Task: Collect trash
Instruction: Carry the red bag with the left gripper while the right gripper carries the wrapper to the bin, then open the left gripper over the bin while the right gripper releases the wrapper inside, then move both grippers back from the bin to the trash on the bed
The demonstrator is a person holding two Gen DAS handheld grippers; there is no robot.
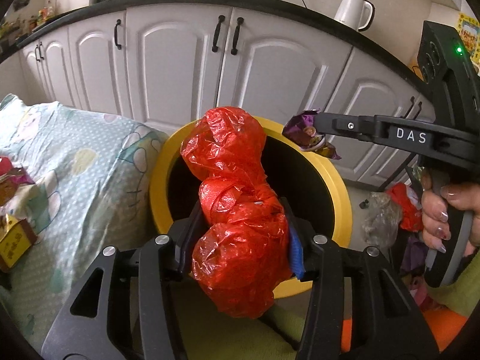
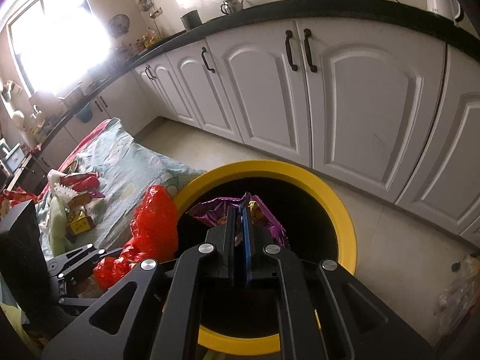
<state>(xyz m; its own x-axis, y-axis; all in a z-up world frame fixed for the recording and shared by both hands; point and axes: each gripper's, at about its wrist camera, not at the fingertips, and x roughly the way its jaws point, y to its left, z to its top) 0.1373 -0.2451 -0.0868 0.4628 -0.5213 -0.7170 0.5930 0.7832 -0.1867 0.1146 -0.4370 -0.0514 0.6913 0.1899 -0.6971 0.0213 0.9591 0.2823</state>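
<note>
1. Red plastic bag (image 1: 237, 198) — crumpled, light, soft — is pinched mid-bundle by the left gripper (image 1: 240, 234) over the yellow bin (image 1: 339, 186).
2. Purple wrapper (image 2: 240, 213) — thin, slippery foil — is clamped at its edge by the right gripper (image 2: 239, 225) above the bin's mouth.

White cabinets (image 1: 186, 69), black countertop (image 2: 330, 4), a white kettle (image 1: 354, 12).

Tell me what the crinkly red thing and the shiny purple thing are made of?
The red bag looks like thin plastic film: see-through, glossy, full of crinkles. The purple wrapper looks like foil-lined plastic: its creases flash like metal, and it has printed pictures. The yellow bin seems hard, smooth plastic, though I can't be certain.
</note>
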